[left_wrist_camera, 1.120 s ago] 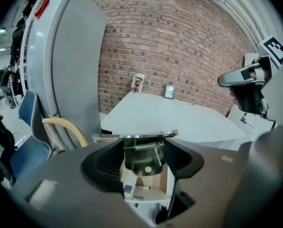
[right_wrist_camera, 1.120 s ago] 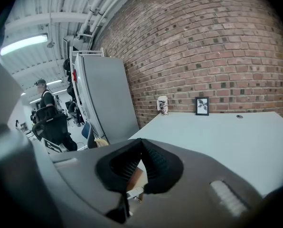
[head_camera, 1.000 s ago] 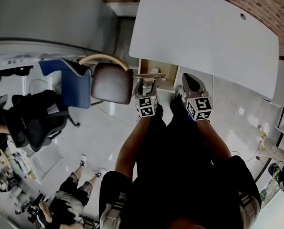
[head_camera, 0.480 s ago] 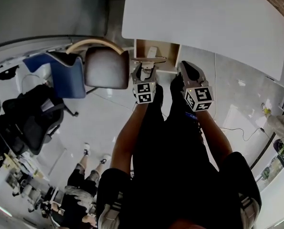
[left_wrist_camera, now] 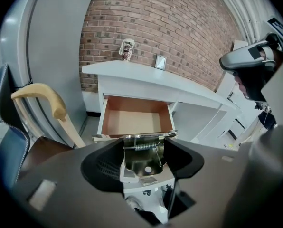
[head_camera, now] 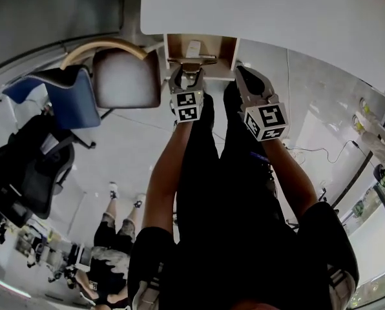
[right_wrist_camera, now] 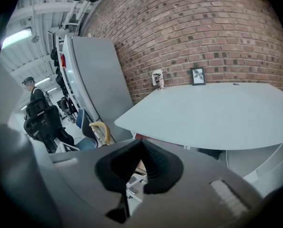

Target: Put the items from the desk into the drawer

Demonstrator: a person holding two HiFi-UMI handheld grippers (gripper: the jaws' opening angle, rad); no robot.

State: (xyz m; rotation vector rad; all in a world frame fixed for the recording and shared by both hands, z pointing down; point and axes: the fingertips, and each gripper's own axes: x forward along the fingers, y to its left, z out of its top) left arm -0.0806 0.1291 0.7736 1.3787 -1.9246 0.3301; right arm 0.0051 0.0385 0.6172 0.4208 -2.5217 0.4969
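The drawer (left_wrist_camera: 136, 115) is pulled open and brown inside. A shiny metal clip (left_wrist_camera: 144, 163) with a spring is pinched in the left gripper (left_wrist_camera: 141, 148), near the drawer's front. A cup (left_wrist_camera: 127, 49) and a little picture frame (left_wrist_camera: 160, 61) stand on the white desk (left_wrist_camera: 179, 87)

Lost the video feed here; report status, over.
Left gripper shut on metal spring tool; right gripper shut, empty. Drawer open just ahead. Nothing seen in the way; chair off to the left.
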